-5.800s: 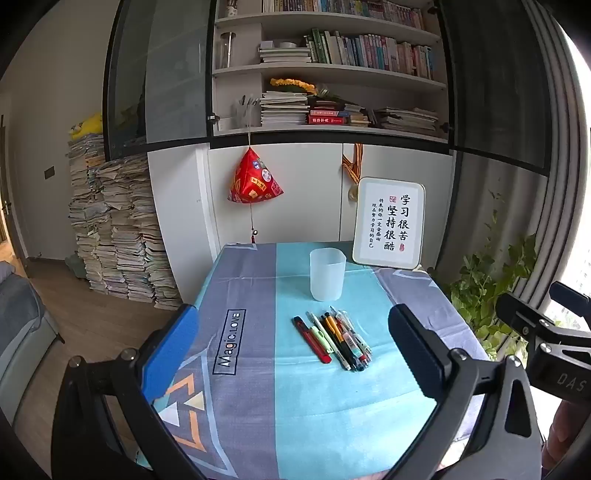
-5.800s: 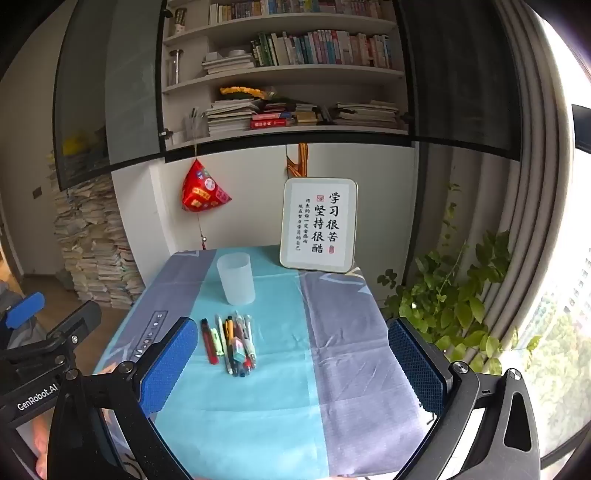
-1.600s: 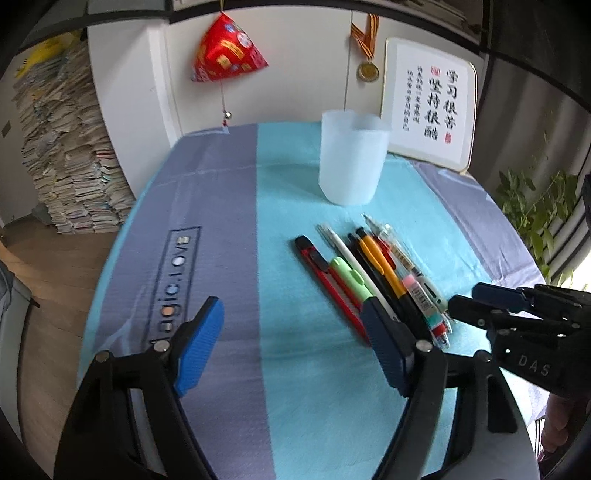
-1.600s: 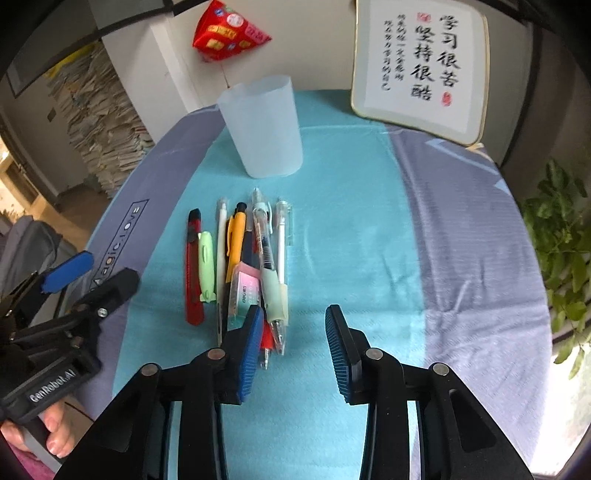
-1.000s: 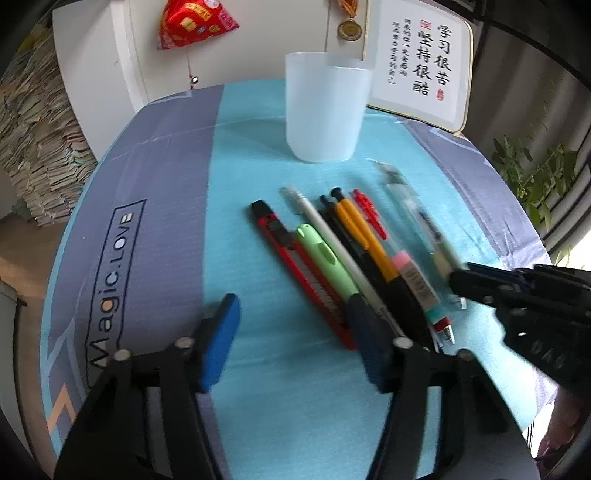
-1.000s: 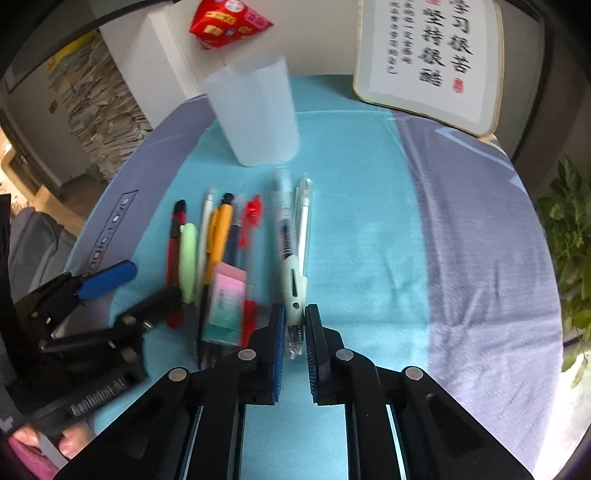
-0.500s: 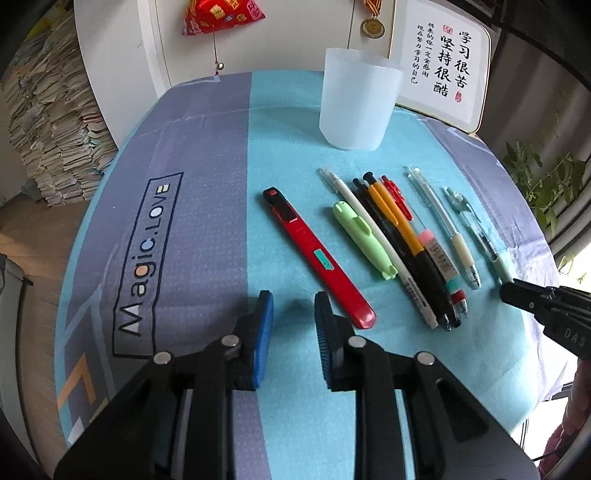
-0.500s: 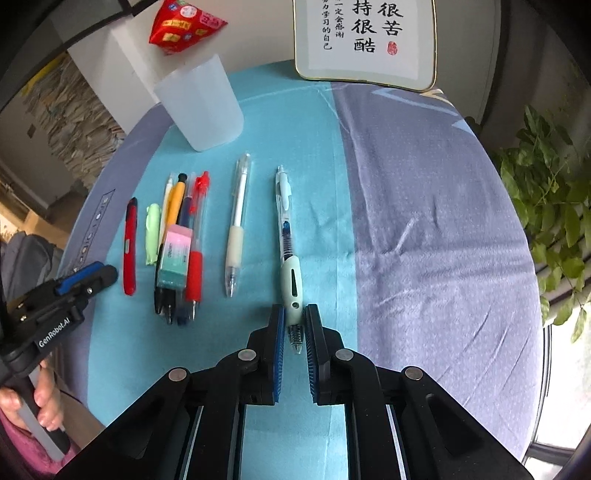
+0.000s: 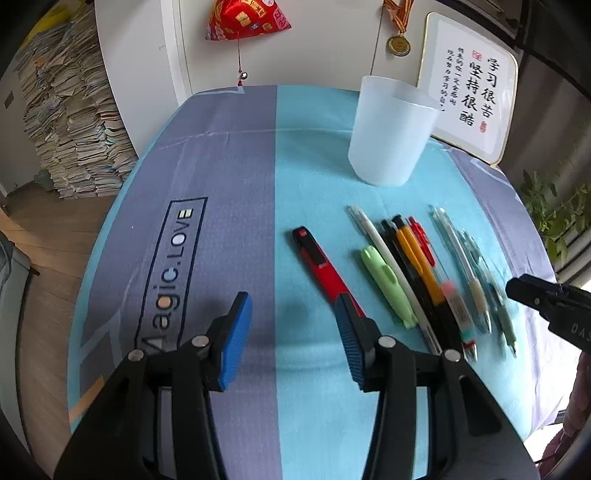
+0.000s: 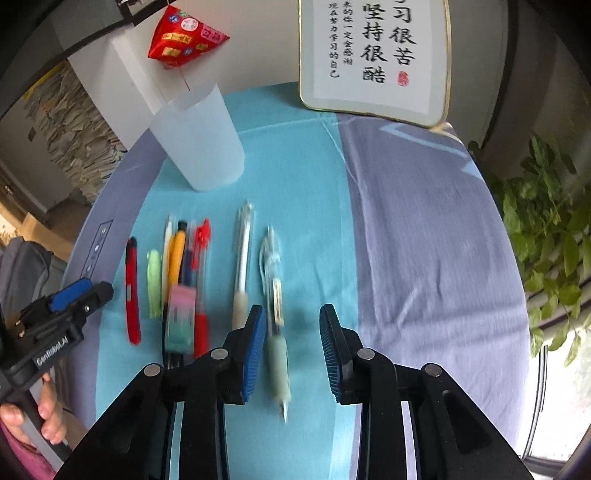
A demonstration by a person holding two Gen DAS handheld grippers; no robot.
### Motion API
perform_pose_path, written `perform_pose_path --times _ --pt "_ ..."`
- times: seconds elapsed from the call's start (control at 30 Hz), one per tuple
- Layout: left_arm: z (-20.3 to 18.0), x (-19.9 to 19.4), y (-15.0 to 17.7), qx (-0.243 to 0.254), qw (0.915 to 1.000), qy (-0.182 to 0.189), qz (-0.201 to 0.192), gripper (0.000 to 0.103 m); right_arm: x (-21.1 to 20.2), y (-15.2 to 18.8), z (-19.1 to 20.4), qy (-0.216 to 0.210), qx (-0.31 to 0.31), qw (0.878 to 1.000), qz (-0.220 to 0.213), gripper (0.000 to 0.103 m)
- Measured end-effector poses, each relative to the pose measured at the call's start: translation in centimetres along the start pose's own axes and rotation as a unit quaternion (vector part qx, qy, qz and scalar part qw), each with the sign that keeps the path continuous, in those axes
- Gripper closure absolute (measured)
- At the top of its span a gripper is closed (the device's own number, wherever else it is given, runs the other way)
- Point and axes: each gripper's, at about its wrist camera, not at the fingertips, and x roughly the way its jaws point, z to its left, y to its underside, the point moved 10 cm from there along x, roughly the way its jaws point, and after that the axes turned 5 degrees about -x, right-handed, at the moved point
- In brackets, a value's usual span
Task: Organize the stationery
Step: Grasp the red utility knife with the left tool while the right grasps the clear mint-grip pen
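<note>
Two grippers are held over the near edge of the tablecloth (image 9: pixel 229 155); the left gripper (image 9: pixel 291 332) and right gripper (image 10: pixel 291 347) have just been opening, nothing gripped. The green-grip pen (image 10: pixel 276 332) lies loose between the right jaws. Beyond, pens (image 9: pixel 413 273) and a red utility knife (image 9: pixel 325 269) are lined up; the cup (image 9: pixel 391 133) stands upright toward the far edge

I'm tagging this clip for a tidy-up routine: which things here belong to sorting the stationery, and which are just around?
Part of the job:
- pens
- red utility knife
- green highlighter
- eraser
- plastic cup

Just around:
- framed calligraphy
- red hanging pouch
- medal
- plant
- paper stacks
</note>
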Motion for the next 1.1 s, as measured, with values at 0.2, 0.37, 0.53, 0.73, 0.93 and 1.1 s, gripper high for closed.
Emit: perform_pose_path --times 0.2,0.37,0.53,0.73,0.93,1.1 --pt "0.2 1.6 -1.5 -0.019 0.9997 -0.004 0.017 0.058 1.9 -2.1 0.5 -0.003 -0.001 1.0 0.01 0.073" --pt "0.2 2.8 -2.5 -0.026 0.9991 -0.014 0.029 0.059 3.4 -2.9 0.9 0.012 -0.022 0.999 0.023 0.073" --pt "-0.1 3.6 -3.0 -0.029 0.9989 -0.01 0.037 0.059 4.5 -3.5 1.0 0.019 -0.035 0.999 0.028 0.073" --pt "-0.5 4.5 -3.2 -0.027 0.9984 -0.017 0.046 0.06 5.0 -4.1 1.7 0.04 -0.066 0.997 0.029 0.073" --pt "-0.8 4.8 -3.7 -0.023 0.9986 -0.018 0.043 0.087 4.9 -4.2 1.4 0.019 -0.046 0.998 0.022 0.086" --pt "-1.3 3.5 -3.7 -0.015 0.9996 0.0 0.024 0.095 3.4 -4.5 0.8 -0.005 -0.021 1.0 0.005 0.086"
